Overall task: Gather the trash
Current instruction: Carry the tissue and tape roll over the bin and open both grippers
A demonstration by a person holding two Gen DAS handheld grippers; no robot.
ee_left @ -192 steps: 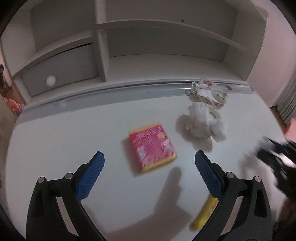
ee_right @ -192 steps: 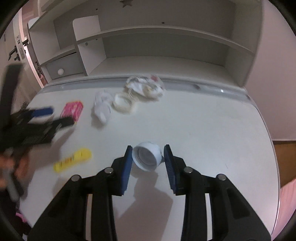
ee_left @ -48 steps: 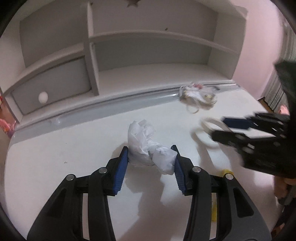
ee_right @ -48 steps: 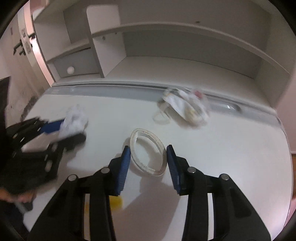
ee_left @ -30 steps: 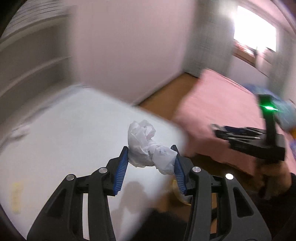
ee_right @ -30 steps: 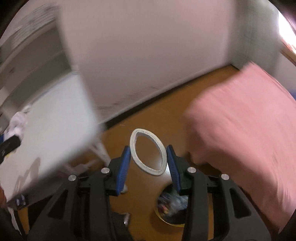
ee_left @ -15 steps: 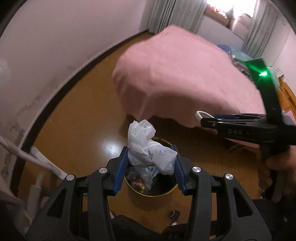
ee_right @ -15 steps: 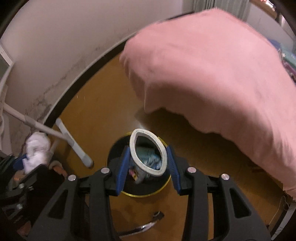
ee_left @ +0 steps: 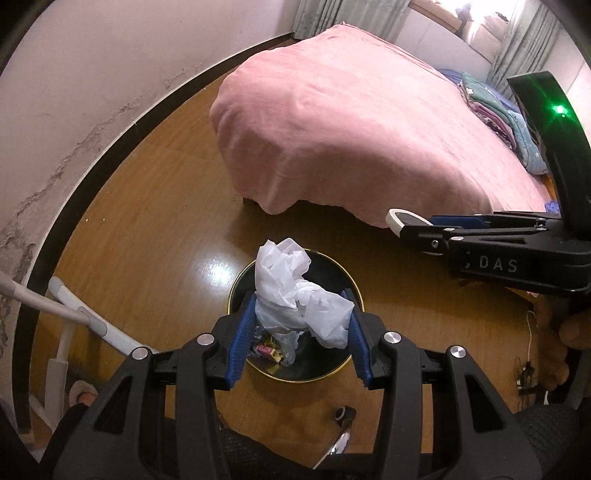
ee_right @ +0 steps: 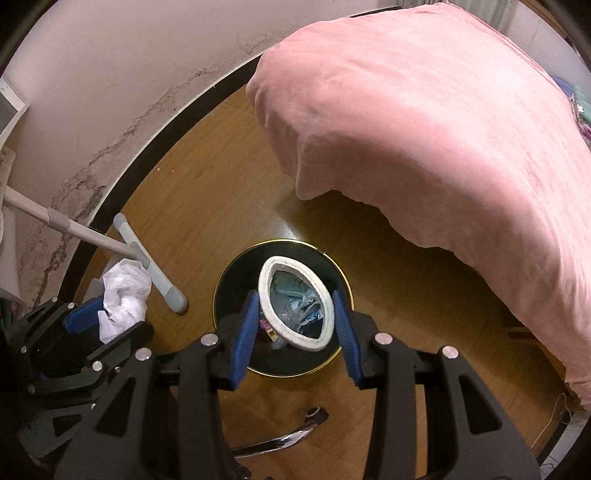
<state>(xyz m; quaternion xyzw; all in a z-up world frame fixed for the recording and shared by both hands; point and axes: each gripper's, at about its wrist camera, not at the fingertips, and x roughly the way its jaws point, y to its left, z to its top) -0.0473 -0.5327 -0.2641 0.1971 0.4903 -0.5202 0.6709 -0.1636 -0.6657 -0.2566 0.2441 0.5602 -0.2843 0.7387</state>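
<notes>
White crumpled tissue (ee_left: 295, 291) fills the gap between the blue pads (ee_left: 242, 334) of your left hand-held gripper (ee_left: 299, 332), which is clenched on it. The wad's long axis runs across the jaws, pad to pad, with a taller lobe rising up and away from you on the left side. It hangs directly above the round black trash bin (ee_left: 334, 369) with the gold rim, which stands on the wooden floor (ee_left: 155, 236) near the corner of the pink bed (ee_left: 351, 122).

Your right hand-held gripper (ee_right: 295, 332) is grasping a white tape ring (ee_right: 293, 308), squeezed into an oval. The oval's long axis tilts from upper left to lower right, pointing away from you, and its open face looks toward the camera, so you see the bin's contents through it. It too sits above the bin mouth.

The left wrist view shows the right tool from the side, the ring's edge poking past its tip, plus folded clothes (ee_left: 506, 110) on the bed and a curtain (ee_left: 321, 14) beyond. The right wrist view alone shows the ring's hole and the left tool at lower left with the tissue. Both views show a grey-tipped white frame leg (ee_right: 147, 266) by the wall and a chrome chair leg (ee_right: 288, 435) on the floor.
</notes>
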